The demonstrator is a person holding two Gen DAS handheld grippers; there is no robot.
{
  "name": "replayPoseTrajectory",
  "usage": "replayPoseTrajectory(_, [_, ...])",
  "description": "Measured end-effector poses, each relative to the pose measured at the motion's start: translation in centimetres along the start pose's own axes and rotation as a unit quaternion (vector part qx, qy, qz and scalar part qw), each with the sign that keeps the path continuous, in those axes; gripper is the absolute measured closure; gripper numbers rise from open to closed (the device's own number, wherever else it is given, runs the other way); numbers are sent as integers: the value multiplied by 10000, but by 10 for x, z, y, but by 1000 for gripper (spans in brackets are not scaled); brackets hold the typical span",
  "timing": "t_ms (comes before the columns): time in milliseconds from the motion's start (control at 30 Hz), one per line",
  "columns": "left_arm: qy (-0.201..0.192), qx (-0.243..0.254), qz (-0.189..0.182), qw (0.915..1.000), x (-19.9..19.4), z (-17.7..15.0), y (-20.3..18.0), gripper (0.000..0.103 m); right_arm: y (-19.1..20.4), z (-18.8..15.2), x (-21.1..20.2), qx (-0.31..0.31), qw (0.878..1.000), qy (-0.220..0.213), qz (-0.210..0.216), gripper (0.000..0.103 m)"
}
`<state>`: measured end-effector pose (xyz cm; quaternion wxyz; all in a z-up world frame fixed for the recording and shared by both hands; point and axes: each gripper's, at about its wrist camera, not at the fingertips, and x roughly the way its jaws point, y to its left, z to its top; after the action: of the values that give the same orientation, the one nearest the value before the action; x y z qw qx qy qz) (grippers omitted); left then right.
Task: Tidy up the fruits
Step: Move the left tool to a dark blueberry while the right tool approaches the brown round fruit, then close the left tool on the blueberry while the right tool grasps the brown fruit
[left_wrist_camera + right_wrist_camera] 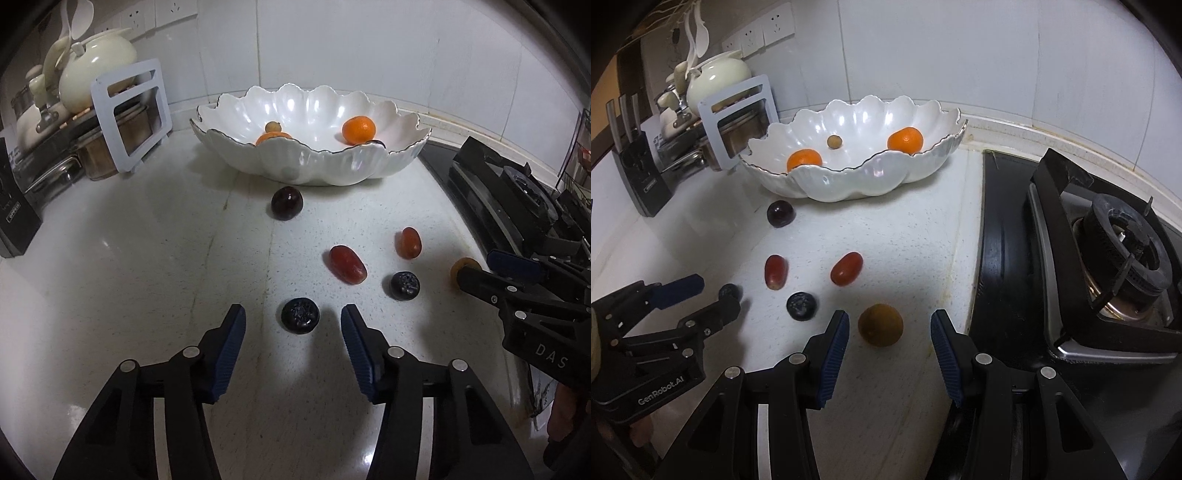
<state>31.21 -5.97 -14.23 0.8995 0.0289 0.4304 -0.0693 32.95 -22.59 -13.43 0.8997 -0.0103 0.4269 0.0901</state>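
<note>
A white scalloped bowl (849,184) is seen at the back of the pale countertop (147,295), against the tiled wall. Two oranges are held in it, one orange (804,159) toward its left and the other orange (905,140) toward its right, with a small brown fruit (834,142) between them, farther back.

The remaining fruit is spread loose on the counter in front of the bowl: a dark plum (287,202) nearest it, then two red grapes (348,264) (408,242), two blueberries (300,316) (405,285), and a brown round fruit (881,325) near the stove edge.

The left gripper (293,325) is held with its jaws apart on either side of the nearer blueberry, not pressed on it. The right gripper (890,330) is likewise held apart around the brown round fruit, without contact.

A gas stove (1108,251) is seen to the right, a dish rack (129,122) and cream teapot (98,70) to the left.
</note>
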Motion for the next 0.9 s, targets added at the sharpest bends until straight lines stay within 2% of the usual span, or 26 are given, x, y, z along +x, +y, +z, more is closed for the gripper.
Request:
replayPoseTrajectory(167, [62, 8, -32, 10000, 6, 0, -1, 60, 0, 0, 4, 17, 9999, 51, 87, 56])
replayPoseTrajectory(300, [85, 4, -19, 10000, 9, -1, -2, 64, 3, 0, 7, -42, 9999, 83, 123, 64])
replayPoseTrajectory(433, [48, 64, 6, 10000, 9, -1, -3, 73, 2, -1, 10, -25, 9998, 146, 163, 74])
replayPoseTrajectory(533, [49, 65, -34, 10000, 9, -1, -3, 79, 3, -1, 11, -41, 9997, 157, 185, 74])
replayPoseTrajectory(900, [-70, -34, -121, 9999, -5, 2, -1, 80, 7, 3, -4, -75, 9997, -15, 219, 74])
